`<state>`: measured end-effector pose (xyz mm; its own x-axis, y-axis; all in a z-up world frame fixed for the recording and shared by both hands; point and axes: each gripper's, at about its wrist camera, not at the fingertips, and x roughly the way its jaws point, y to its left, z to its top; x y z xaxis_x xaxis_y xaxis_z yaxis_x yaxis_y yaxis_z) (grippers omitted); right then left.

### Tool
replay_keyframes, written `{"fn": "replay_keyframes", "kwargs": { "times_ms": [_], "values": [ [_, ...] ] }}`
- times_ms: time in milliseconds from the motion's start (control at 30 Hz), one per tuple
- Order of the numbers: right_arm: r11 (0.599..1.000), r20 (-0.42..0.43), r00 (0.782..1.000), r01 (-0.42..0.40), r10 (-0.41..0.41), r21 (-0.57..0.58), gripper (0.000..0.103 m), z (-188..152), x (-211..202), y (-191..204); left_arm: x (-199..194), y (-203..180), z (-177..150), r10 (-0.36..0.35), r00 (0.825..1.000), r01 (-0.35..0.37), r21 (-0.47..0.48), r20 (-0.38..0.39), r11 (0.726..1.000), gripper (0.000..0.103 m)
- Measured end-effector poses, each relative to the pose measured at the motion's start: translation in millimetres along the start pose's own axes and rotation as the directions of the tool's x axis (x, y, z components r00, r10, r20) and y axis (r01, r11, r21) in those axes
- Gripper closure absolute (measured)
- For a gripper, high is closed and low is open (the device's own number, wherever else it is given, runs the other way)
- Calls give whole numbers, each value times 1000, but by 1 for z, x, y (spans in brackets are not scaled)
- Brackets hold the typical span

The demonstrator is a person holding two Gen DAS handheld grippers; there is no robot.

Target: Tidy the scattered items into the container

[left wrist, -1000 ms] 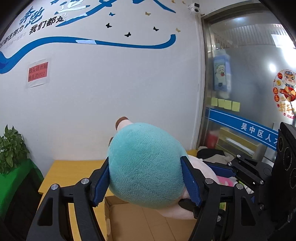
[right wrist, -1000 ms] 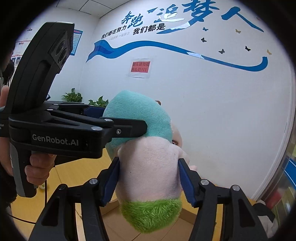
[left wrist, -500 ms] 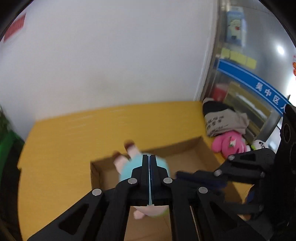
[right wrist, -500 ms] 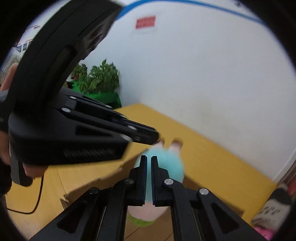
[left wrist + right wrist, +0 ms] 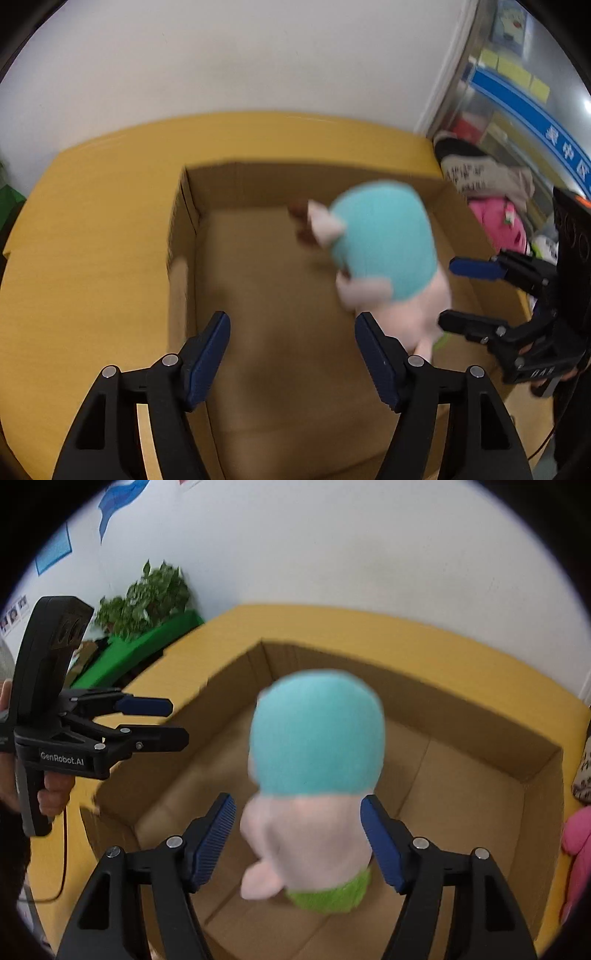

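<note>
A plush toy [image 5: 384,243] with a teal head, pink body and green bottom is inside the open cardboard box [image 5: 258,177], blurred. It also shows in the right wrist view [image 5: 314,760] between my right fingers, not touching them. My left gripper [image 5: 293,354] is open and empty above the box's near end. My right gripper [image 5: 299,834] is open around the toy; it also shows in the left wrist view [image 5: 465,295]. The box [image 5: 443,709] sits on a yellow table [image 5: 92,229].
A pink plush [image 5: 502,225] and a grey-and-black plush [image 5: 480,173] lie to the right of the box by a glass partition. A green plant [image 5: 147,594] stands at the table's left end. A white wall runs behind the table.
Both grippers held the toy up a second ago, then showed shut with the toy below over the box. Now both are open and the toy is inside the box.
</note>
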<state>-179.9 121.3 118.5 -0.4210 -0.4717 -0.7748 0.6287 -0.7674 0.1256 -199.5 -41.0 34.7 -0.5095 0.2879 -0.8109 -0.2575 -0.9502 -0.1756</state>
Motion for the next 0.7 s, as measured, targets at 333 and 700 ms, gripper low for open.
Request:
{"fn": "replay_keyframes", "kwargs": {
  "times_ms": [333, 700],
  "values": [
    [978, -159, 980, 142, -117, 152, 32, -136, -41, -46, -8, -23, -111, 117, 989, -109, 83, -90, 991, 34],
    [972, -164, 980, 143, -113, 186, 32, -179, -78, -28, -54, -47, -173, 68, 996, -66, 37, -56, 997, 29]
  ]
}}
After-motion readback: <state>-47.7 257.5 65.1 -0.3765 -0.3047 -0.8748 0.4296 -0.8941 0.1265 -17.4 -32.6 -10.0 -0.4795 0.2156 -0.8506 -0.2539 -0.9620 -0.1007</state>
